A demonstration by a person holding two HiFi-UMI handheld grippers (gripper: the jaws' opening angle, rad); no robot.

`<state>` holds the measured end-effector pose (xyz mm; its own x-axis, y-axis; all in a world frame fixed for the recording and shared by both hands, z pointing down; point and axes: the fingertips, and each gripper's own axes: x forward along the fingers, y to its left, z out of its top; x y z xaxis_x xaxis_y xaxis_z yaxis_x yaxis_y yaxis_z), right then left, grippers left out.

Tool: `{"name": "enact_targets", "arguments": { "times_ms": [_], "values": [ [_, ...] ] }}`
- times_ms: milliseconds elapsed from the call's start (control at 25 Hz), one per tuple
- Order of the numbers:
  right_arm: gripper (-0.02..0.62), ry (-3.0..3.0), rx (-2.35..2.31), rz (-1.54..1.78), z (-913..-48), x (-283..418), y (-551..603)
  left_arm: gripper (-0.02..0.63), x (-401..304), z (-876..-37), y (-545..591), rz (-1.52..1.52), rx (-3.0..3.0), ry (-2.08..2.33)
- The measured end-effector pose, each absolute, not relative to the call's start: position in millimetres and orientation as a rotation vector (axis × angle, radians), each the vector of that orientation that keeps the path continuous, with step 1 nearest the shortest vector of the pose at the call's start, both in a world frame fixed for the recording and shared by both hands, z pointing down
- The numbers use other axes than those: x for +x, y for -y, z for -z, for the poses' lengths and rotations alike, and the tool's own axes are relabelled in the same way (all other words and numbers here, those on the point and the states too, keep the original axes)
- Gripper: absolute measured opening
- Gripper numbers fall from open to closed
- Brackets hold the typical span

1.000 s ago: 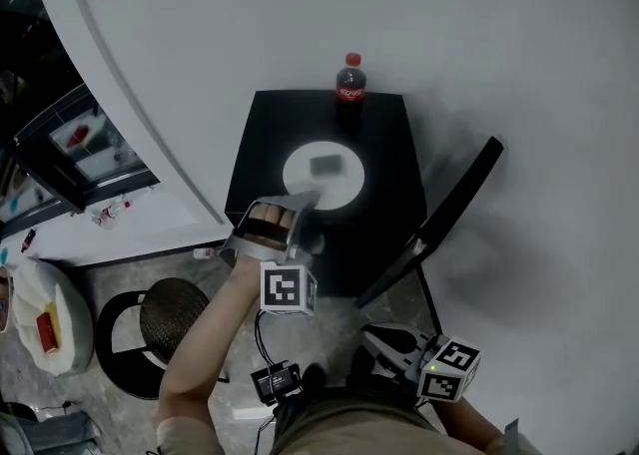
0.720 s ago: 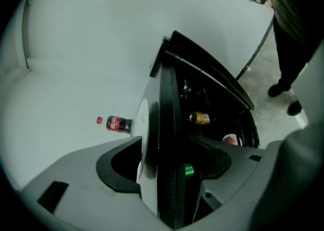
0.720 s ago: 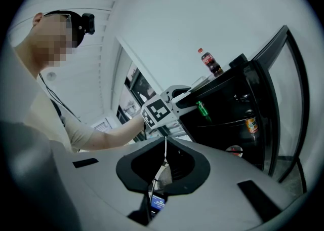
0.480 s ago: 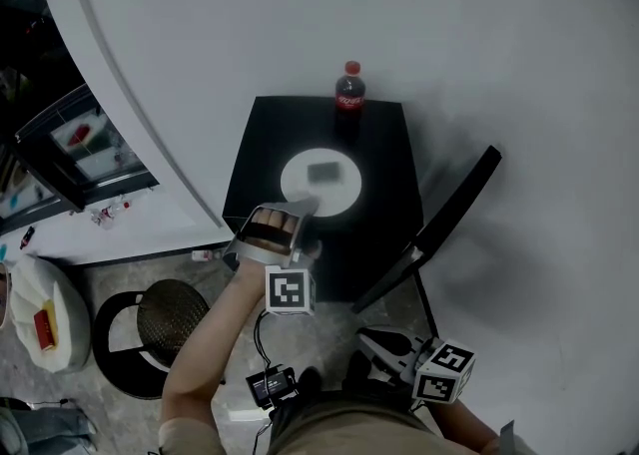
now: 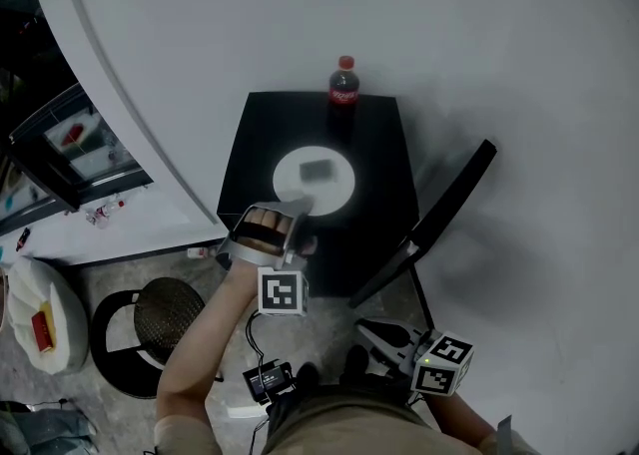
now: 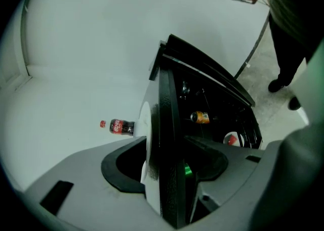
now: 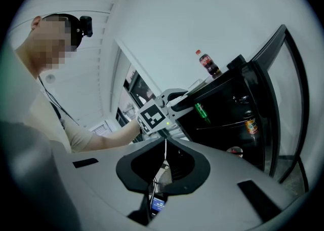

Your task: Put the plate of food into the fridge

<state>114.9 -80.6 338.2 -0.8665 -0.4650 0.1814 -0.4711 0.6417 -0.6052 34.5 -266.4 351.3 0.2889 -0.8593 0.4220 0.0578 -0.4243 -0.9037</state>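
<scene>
The grey block of food [image 5: 319,170] on the plate [image 5: 313,180] is too small in the head view to name, and the fridge [image 5: 384,214] shows only its black top there, its shelves hidden. In the left gripper view the plate lies edge-on, hiding the food. The fridge's thick top edge covers one pad of the left gripper [image 6: 167,166], whose jaws have just been closing around the rim, so whether they press on it is unclear.
</scene>
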Motion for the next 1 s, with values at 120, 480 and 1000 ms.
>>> {"name": "enact_targets", "arguments": {
  "times_ms": [120,480,1000],
  "values": [
    [0.021,2.838,0.811,-1.07,-338,113,81,0.219,35,-343,263,1.241,-1.649,-0.766],
    [0.021,2.847,0.794,-1.069,-336,108,83,0.188,36,-337,252,1.198,-1.692,-0.794],
    [0.021,2.844,0.785,-1.098,-337,107,86,0.034,30,-318,241,1.085,-1.673,-0.901]
  ]
}}
